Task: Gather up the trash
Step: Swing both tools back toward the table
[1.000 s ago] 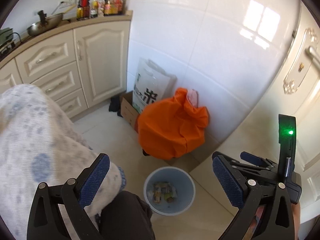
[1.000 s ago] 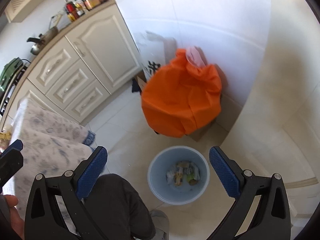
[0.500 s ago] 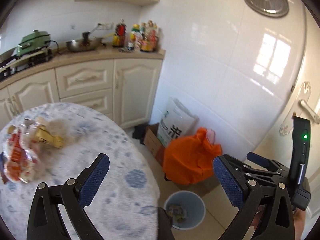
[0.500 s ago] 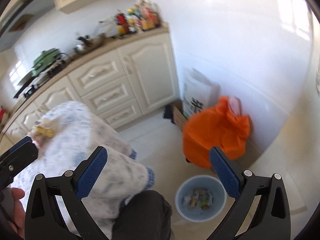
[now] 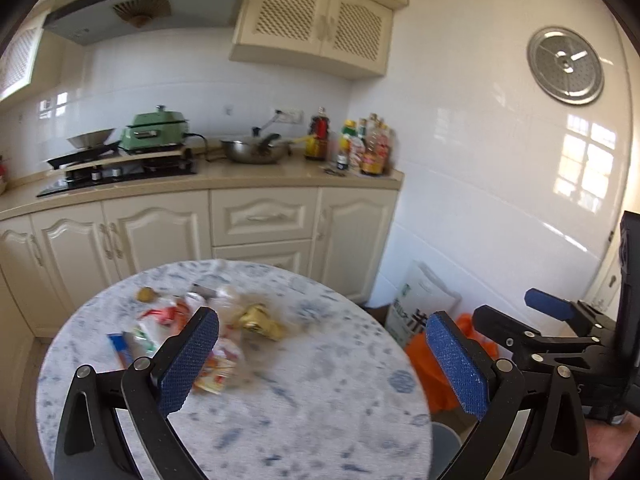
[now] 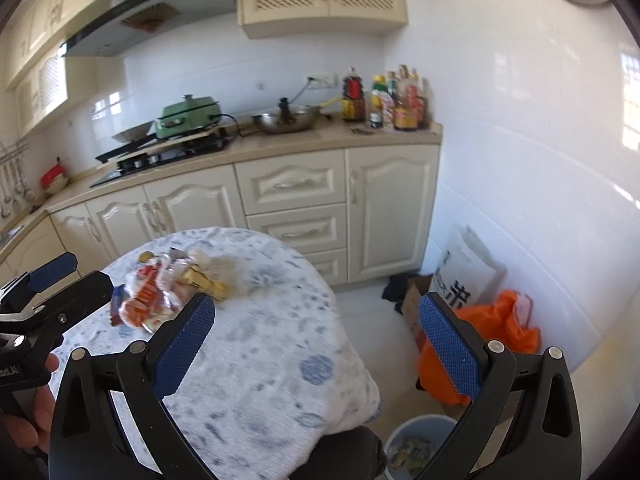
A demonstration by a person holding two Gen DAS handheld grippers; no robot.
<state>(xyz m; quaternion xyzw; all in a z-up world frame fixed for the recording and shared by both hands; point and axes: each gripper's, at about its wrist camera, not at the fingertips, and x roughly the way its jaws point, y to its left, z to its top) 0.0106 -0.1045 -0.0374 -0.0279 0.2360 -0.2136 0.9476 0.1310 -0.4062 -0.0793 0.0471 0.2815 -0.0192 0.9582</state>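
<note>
A pile of snack wrappers [image 5: 188,332] lies on the round table [image 5: 304,392] with a blue-speckled cloth; a gold wrapper [image 5: 260,322] sits at its right side. The same pile of wrappers [image 6: 160,292] appears left of centre in the right wrist view. My left gripper [image 5: 320,356] hovers open above the table's near half, nothing between its pads. My right gripper [image 6: 316,340] is open too, above the table's right edge, empty. A pale blue bin [image 6: 416,444] holding wrappers stands on the floor below the table edge.
An orange bag [image 6: 492,336], a white sack [image 6: 464,276] and a cardboard box [image 6: 412,304] sit by the tiled wall. Cream kitchen cabinets [image 5: 260,224] with a stove, a wok and bottles run behind the table. A hand [image 6: 28,404] holds the left gripper.
Both grippers have swung up from over the floor bin to face the table and its trash pile. Both stay open and empty.
</note>
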